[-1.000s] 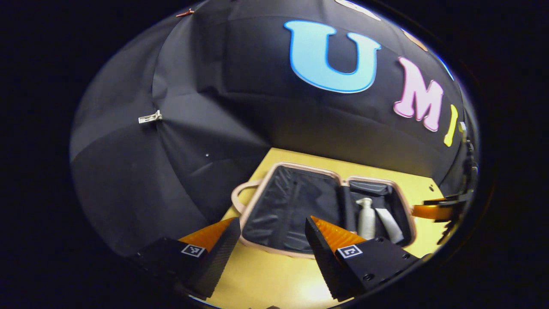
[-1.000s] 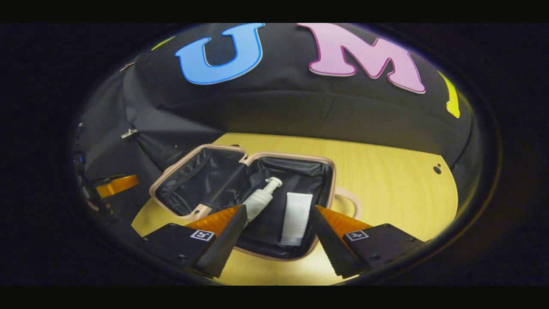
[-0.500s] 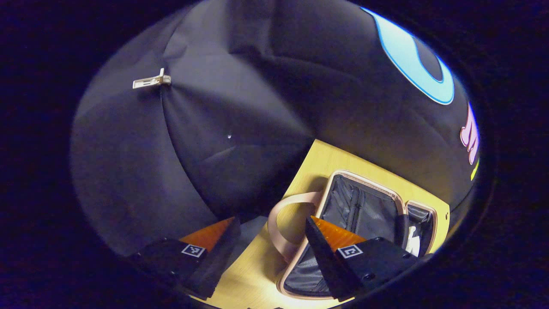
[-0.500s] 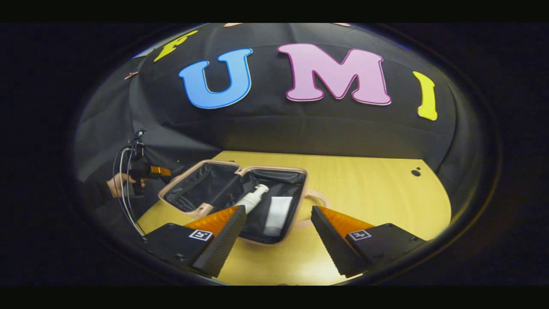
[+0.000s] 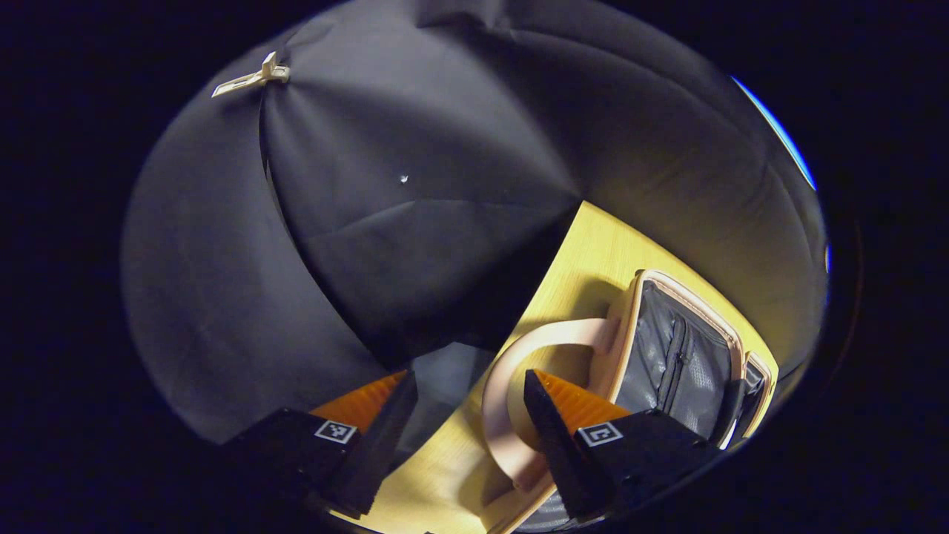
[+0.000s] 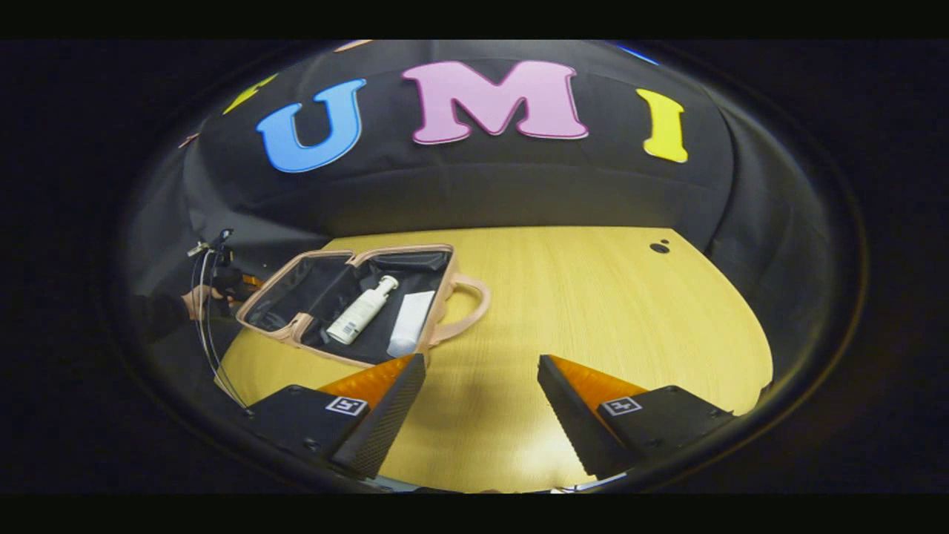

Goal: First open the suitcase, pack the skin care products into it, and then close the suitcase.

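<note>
your suitcase (image 6: pixel 348 308) lies flat and open on the yellow surface (image 6: pixel 593 311), with a pump bottle (image 6: pixel 361 311) and a white tube (image 6: pixel 409 334) side by side in the half nearer the right-hand handle. with both products inside, the step in hand looks like closing the case.

your left gripper (image 5: pixel 460 423) has its jaws apart and empty, set at the pale handle loop (image 5: pixel 519 393) on the empty half's outer edge; one finger sits over the loop, but whether it touches i can't tell. your right gripper (image 6: pixel 480 404) is also spread wide and holds nothing, hovering over bare surface well apart from the case.

to close it well, get the left jaws under or around that handle or the rim beside it, then swing the empty half up and over in an arc about the middle hinge, not straight across. the case may slide, so bring the right gripper in to steady the loaded half. check the bottle's pump head lies below the rim before the halves meet.
</note>
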A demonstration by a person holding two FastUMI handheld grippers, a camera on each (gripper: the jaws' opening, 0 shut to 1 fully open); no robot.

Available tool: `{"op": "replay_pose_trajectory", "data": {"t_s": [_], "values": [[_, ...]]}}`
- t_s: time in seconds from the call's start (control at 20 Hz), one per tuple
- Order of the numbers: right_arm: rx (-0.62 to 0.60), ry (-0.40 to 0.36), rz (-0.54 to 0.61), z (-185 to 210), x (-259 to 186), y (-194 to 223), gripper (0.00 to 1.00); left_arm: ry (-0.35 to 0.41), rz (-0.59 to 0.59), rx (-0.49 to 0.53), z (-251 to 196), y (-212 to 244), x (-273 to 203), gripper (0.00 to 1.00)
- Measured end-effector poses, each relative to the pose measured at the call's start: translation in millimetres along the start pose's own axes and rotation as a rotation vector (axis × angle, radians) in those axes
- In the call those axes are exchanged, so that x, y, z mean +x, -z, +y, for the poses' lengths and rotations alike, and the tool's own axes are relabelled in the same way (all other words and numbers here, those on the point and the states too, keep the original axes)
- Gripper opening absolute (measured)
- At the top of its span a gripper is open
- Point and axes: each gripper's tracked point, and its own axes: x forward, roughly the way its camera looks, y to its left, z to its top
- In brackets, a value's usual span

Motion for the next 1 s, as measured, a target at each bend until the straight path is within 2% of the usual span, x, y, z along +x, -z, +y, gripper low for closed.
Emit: {"op": "replay_pose_trajectory", "data": {"t_s": [0.1, 0.15, 0.25, 0.3, 0.4, 0.45, 0.75, 0.95, 1.0], "values": [[-0.007, 0.021, -0.007, -12, 1, 0, 0.98, 0.015, 0.040, 0.029, -4, 9, 9, 0.70], [-0.007, 0.027, -0.007, -15, 1, 1, 0.98, 0.035, 0.038, 0.035, -9, 7, 12, 0.74], [0.001, 0.026, 0.006, -20, 0, 7, 0.98, 0.047, 0.020, 0.068, -9, 5, 12, 0.61], [0.000, 0.028, 0.011, -23, 0, 10, 0.98, 0.061, 0.025, 0.088, -13, 5, 8, 0.59], [-0.014, 0.035, 0.015, -28, 0, 14, 0.98, 0.052, 0.012, 0.134, -18, 3, 9, 0.32], [-0.013, 0.036, 0.012, -29, 0, 13, 0.98, 0.040, -0.001, 0.154, -19, 1, 6, 0.24], [0.006, 0.035, -0.003, -33, -2, 8, 0.98, 0.021, -0.136, 0.223, -30, -36, -50, 0.13], [-0.007, 0.040, -0.027, -38, -11, 0, 0.98, 0.093, -0.246, 0.283, -64, -74, -130, 0.10], [-0.010, 0.042, -0.032, -39, -15, -1, 0.98, 0.132, -0.270, 0.282, -79, -87, -155, 0.10]]}}
